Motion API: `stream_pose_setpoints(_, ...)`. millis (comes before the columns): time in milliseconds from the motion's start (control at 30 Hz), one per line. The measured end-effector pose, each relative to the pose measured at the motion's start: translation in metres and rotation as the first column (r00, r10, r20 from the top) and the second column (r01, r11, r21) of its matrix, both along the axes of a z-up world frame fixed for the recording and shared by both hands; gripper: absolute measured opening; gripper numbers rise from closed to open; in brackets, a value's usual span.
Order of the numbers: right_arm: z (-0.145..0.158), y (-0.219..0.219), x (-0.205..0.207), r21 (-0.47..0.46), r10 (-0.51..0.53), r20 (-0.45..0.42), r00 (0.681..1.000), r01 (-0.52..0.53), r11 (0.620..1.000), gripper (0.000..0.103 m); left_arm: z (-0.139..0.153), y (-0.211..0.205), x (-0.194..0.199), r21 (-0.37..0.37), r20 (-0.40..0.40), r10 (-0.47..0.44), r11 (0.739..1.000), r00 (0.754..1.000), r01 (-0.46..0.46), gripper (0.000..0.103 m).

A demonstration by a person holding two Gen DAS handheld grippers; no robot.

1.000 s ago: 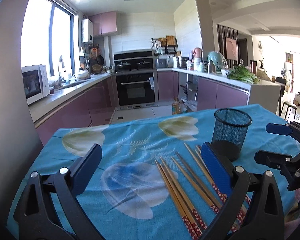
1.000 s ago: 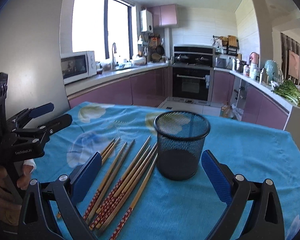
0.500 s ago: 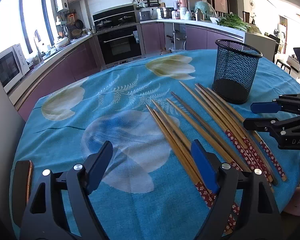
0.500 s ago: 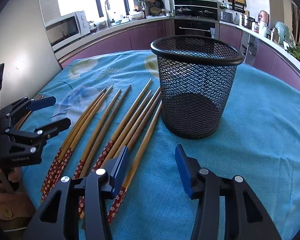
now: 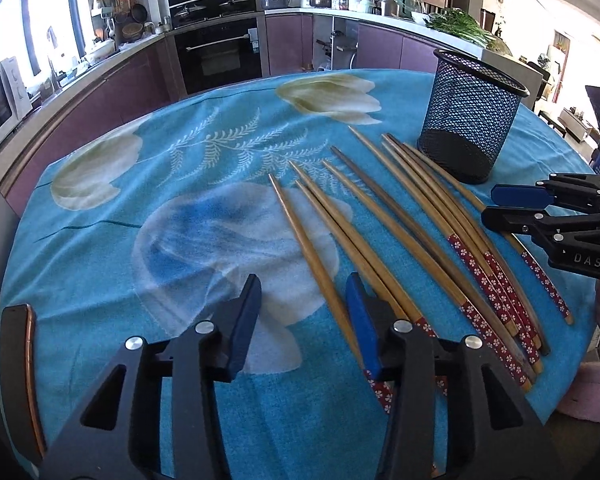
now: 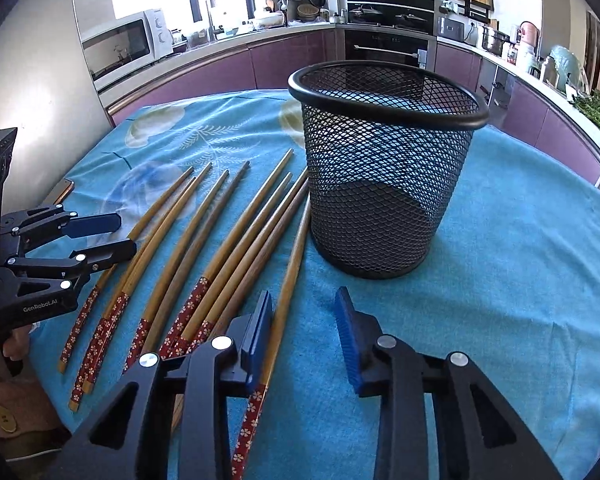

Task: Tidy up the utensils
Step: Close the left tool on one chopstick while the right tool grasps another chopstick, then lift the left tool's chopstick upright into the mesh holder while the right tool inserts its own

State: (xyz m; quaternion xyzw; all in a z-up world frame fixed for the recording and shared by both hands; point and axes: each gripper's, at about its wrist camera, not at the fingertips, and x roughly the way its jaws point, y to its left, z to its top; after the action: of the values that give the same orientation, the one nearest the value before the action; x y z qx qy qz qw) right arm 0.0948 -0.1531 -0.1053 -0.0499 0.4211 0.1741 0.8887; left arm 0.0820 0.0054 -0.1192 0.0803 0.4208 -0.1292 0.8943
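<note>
Counts: about ten chopsticks [image 5: 384, 216]; they overlap, so the count is not firm. One mesh cup [image 6: 384, 184], two grippers, one dark slab.

The dark slab [image 5: 18, 380], copper-edged, is lying flat well to the left of the left gripper's fingers, at the cloth's left edge.

The left gripper [image 5: 303, 300] is pointing down at the blue tablecloth [image 5: 180, 220], its jaws at a middling gap and closing. The leftmost chopstick is running between the blue pads, nearer the right-hand one; neither pad is pressing on it. To the left of these fingers and ahead of them, open flower-printed cloth is stretching to the table's far edge.

The chopsticks are lying flat in a loose fan between the two grippers, thin tips pointing away from the fingers, red flowered ends sitting near the cloth's near edge. They are slim tapered wooden sticks, some darker than others.

The right gripper [image 6: 303, 320] is narrowing too. The rightmost chopstick is passing just beside its left-hand pad, inside the gap; contact cannot be told.

Ahead of these fingers and slightly right, the cup is standing upright: round, black wire mesh, smooth rolled rim. The rightmost chopstick's tip is lying at its base. Right of the fingers, plain woven cloth is running to the table's edge.
</note>
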Motion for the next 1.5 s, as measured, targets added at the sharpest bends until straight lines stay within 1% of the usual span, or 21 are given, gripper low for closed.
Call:
stream_pose_setpoints(100,0.0,0.006,0.005,-0.015,0.001,0.002,1.0,-0.001,1.0,0.032,0.0,-0.004,0.005,0.02,0.0,0.001,1.0,1.0,-0.001,0.044)
stream_pose_setpoints(200,-0.001,0.009,0.008,-0.012,-0.005,0.006,1.0,0.005,1.0,0.031,0.0,-0.007,0.009,0.014,0.0,0.0,1.0,1.0,0.0,0.038)
stream_pose_setpoints(233,-0.001,0.009,0.009,-0.006,-0.009,0.006,1.0,0.009,1.0,0.031,0.001,-0.008,0.011,0.007,-0.002,0.0,1.0,1.0,0.0,0.034)
stream_pose_setpoints(267,-0.001,0.008,0.009,-0.002,-0.013,0.004,1.0,0.013,1.0,0.031,0.001,-0.009,0.012,0.0,-0.003,-0.001,1.0,1.0,0.001,0.026)
stream_pose_setpoints(300,-0.001,0.007,0.009,0.004,-0.015,0.003,1.0,0.015,1.0,0.029,0.001,-0.01,0.013,-0.006,-0.002,0.005,1.0,1.0,-0.005,0.021)
stream_pose_setpoints(333,-0.001,0.007,0.009,0.009,-0.016,0.001,1.0,0.016,1.0,0.025,0.001,-0.012,0.014,-0.006,0.001,0.013,1.0,1.0,-0.013,0.014)
stream_pose_setpoints(367,-0.001,0.006,0.009,0.016,-0.019,-0.001,1.0,0.019,1.0,0.022,0.001,-0.014,0.015,-0.002,0.007,0.022,1.0,1.0,-0.022,0.012)
stream_pose_setpoints(433,0.0,0.002,0.01,0.058,-0.014,-0.022,1.0,0.016,0.998,0.008,0.001,-0.015,0.015,-0.008,0.01,0.036,0.999,0.999,-0.036,0.009)
stream_pose_setpoints(467,-0.001,0.001,0.01,0.073,-0.016,-0.028,0.999,0.018,0.997,0.007,0.002,-0.015,0.016,-0.014,0.01,0.042,0.999,0.999,-0.042,0.008)
stream_pose_setpoints(633,0.0,-0.005,0.008,0.113,-0.025,-0.025,0.999,0.027,0.993,0.006,0.003,-0.008,0.015,-0.04,0.004,0.072,0.997,0.997,-0.072,0.008)
stream_pose_setpoints(733,0.006,-0.008,0.002,0.144,-0.008,-0.013,1.0,0.01,0.989,0.006,0.007,-0.003,0.011,-0.059,0.001,0.073,0.996,0.997,-0.073,0.008)
stream_pose_setpoints(833,0.016,-0.011,-0.006,0.184,0.019,0.016,1.0,-0.022,0.983,0.006,0.017,0.001,0.006,-0.092,0.01,0.055,0.994,0.998,-0.053,0.008)
stream_pose_setpoints(1000,0.039,-0.019,-0.018,0.26,0.045,0.085,0.995,-0.066,0.963,0.006,0.045,0.005,-0.004,-0.169,0.049,0.008,0.986,0.999,0.001,0.008)
stream_pose_setpoints(1167,0.061,-0.029,-0.027,0.315,0.043,0.149,0.988,-0.088,0.945,0.006,0.079,0.006,-0.015,-0.252,0.118,-0.043,0.965,0.992,0.071,0.008)
stream_pose_setpoints(1300,0.079,-0.035,-0.032,0.35,0.032,0.205,0.978,-0.104,0.931,0.006,0.107,0.009,-0.025,-0.309,0.179,-0.073,0.943,0.981,0.127,0.007)
stream_pose_setpoints(1433,0.099,-0.045,-0.033,0.366,0.014,0.265,0.964,-0.114,0.924,0.006,0.132,0.014,-0.028,-0.364,0.249,-0.067,0.918,0.966,0.158,0.007)
stream_pose_setpoints(1500,0.112,-0.05,-0.031,0.381,0.007,0.296,0.955,-0.125,0.916,0.006,0.146,0.015,-0.025,-0.396,0.286,-0.059,0.902,0.956,0.174,0.007)
